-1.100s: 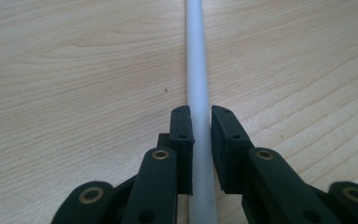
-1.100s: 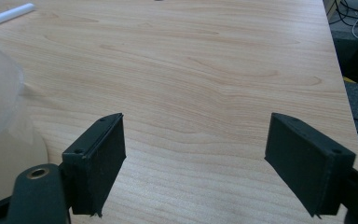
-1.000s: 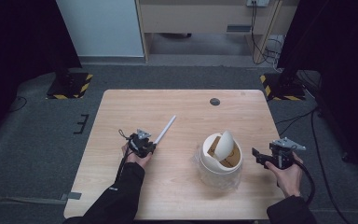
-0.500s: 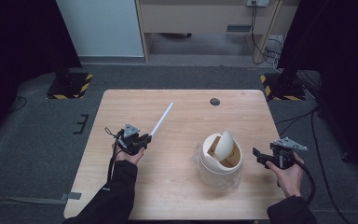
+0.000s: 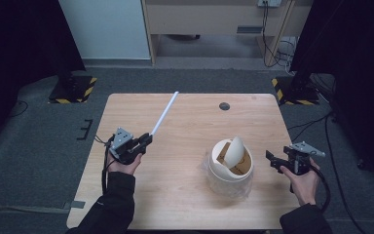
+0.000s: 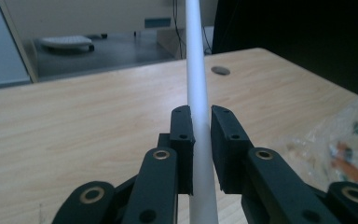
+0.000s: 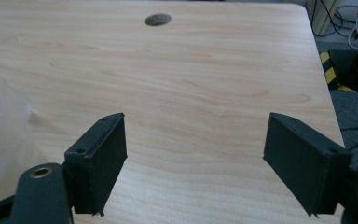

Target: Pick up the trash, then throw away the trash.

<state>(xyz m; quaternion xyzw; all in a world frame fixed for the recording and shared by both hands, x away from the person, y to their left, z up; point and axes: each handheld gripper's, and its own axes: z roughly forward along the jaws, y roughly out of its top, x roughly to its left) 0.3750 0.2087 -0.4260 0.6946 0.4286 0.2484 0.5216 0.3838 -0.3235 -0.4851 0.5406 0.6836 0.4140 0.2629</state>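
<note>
The left gripper (image 5: 143,143) has its jaws clamped on a white rod (image 5: 164,113), left of centre above the bench (image 5: 190,204). Keep that hold firm and the rod's far end well apart from the bin (image 5: 231,166); the right gripper (image 5: 271,160) waits with jaws wide, lower right.

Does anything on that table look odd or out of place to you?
Only the little bin: its swing lid sits tipped on edge, leaving the top half open. The left tongs grip a white stick pointing away over the table. Nothing looks spilled or broken.
</note>
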